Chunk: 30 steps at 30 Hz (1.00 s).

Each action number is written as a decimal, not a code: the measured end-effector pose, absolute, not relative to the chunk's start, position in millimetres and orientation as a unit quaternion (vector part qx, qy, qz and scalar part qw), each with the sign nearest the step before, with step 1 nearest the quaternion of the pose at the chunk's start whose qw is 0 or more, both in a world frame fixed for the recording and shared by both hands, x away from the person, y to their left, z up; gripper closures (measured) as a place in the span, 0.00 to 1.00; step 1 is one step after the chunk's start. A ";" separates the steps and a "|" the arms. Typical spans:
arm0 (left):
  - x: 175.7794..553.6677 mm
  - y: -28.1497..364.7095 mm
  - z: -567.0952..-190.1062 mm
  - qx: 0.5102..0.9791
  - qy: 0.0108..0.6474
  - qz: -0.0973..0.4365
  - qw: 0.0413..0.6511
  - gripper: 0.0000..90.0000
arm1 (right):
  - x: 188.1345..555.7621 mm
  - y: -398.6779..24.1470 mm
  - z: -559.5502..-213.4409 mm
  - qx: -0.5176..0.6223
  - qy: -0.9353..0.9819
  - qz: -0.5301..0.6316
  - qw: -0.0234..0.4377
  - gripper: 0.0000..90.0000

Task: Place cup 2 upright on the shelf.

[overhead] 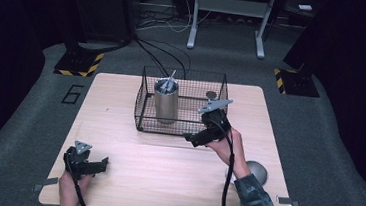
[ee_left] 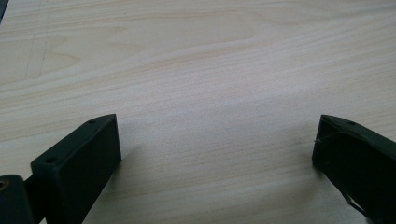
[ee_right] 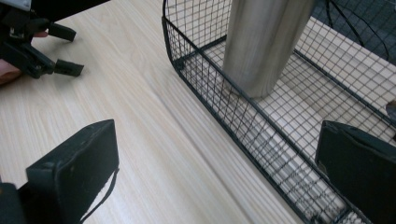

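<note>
A black wire basket [overhead: 143,99] stands at the back middle of the wooden table [overhead: 164,176]. Inside it a steel tumbler [overhead: 165,101] stands upright with a thin metal piece sticking out of its top. My right gripper [overhead: 191,139] hovers at the basket's front right corner, open and holding nothing. In the right gripper view its jaws straddle the basket's front wall [ee_right: 210,107], with the tumbler [ee_right: 261,42] beyond. My left gripper [overhead: 103,164] rests low near the table's front left, open. In the left gripper view its jaws [ee_left: 217,140] stand wide apart over bare wood.
A small dark round thing [overhead: 211,94] lies in the basket's back right corner. A grey dome-shaped object [overhead: 256,171] sits on the table by the right forearm. The left gripper [ee_right: 60,49] shows far off in the right gripper view. Cables and stand legs lie on the floor behind.
</note>
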State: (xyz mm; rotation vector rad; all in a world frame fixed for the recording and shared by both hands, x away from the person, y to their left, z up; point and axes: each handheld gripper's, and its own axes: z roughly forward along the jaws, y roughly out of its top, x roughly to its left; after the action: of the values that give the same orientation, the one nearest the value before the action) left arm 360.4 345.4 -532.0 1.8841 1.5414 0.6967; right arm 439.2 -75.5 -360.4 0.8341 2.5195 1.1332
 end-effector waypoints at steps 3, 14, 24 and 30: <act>360.4 345.4 -532.0 0.710 0.580 0.263 0.300 0.01 | 430.8 -84.0 -363.8 0.290 0.865 0.390 0.126 0.00; 360.4 345.4 -532.0 0.710 0.581 0.262 0.300 0.01 | 407.6 -114.3 -372.2 0.310 0.860 0.384 0.131 0.00; 360.3 345.2 -531.9 0.710 0.580 0.263 0.300 0.01 | 384.4 -148.2 -380.5 0.341 0.846 0.386 0.137 0.00; 360.4 345.3 -532.0 0.710 0.580 0.263 0.300 0.01 | 371.8 -177.1 -390.6 0.368 0.837 0.381 0.140 0.00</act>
State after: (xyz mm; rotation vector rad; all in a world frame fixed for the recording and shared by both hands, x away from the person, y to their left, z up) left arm 360.4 345.3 -532.0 1.8851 1.5406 0.6987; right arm 371.8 -177.1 -390.6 1.0633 2.4173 1.1000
